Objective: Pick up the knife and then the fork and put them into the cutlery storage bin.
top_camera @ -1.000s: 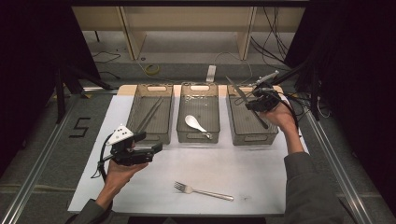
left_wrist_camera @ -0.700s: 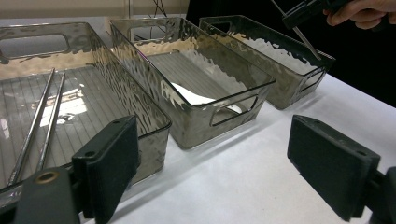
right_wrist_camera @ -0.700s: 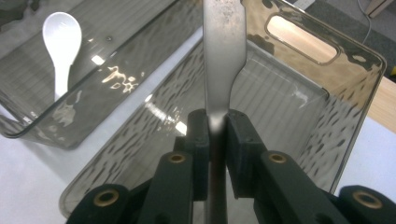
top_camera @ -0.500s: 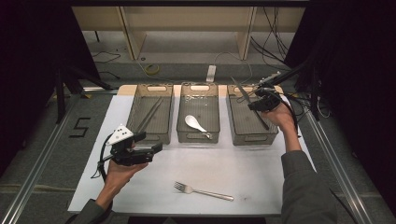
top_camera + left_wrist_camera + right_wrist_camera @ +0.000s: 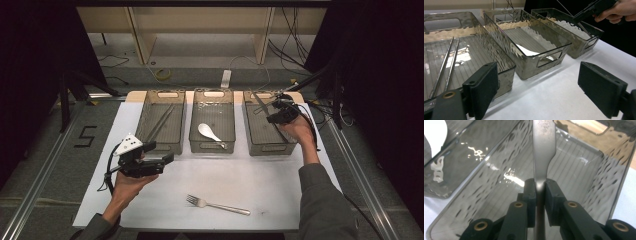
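Observation:
My right gripper (image 5: 272,110) is shut on the handle of a metal table knife (image 5: 259,101), whose blade points up and away over the far end of the right smoked-plastic bin (image 5: 272,148). In the right gripper view the pads (image 5: 530,192) press on the knife (image 5: 544,140) from both sides, with the bin floor (image 5: 574,170) right below. My left gripper (image 5: 159,152) hovers open over the white mat in front of the left bin (image 5: 143,125), and nothing lies between its jaws (image 5: 546,87).
Two chopsticks (image 5: 160,122) lie in the left bin, and a white spoon (image 5: 209,132) lies in the middle bin (image 5: 212,146). A fork (image 5: 217,204) rests on the white mat (image 5: 280,180) near the front edge. Cables trail behind the table.
My right hand has sunk a little with the knife, toward the right bin. The left hand has kept still.

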A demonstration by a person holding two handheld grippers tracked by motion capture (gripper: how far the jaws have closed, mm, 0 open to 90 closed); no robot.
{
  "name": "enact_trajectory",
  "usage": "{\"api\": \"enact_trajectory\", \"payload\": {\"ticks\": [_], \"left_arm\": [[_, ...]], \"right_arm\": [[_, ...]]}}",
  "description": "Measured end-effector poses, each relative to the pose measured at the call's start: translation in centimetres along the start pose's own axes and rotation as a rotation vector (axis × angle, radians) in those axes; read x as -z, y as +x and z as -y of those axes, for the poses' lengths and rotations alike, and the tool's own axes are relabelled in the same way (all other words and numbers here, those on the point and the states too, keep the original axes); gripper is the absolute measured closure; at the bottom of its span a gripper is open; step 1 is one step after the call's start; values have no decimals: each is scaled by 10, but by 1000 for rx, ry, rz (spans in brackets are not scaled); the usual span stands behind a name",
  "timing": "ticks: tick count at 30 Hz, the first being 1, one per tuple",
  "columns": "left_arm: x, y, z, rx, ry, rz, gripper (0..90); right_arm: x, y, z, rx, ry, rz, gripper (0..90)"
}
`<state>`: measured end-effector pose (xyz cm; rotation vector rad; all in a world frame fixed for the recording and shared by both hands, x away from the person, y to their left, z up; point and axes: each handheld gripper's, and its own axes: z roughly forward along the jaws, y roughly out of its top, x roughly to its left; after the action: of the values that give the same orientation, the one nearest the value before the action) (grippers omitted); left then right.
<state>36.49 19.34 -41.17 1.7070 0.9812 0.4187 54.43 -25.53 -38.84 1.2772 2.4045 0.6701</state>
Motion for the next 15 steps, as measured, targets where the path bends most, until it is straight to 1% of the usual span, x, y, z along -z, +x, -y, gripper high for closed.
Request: {"api": "enact_trajectory", "payload": {"ticks": [10,13,15], "left_arm": [[0,0,0,-1,-1,-1,163],[1,0,0,0,-2,-1,163],[1,0,0,1,-2,-1,163]], "right_arm": [[-9,-3,7,-36,31,-4,808],[-11,-3,9,-39,35,-10,807],[-12,-4,10,-39,43,-5,806]]}}
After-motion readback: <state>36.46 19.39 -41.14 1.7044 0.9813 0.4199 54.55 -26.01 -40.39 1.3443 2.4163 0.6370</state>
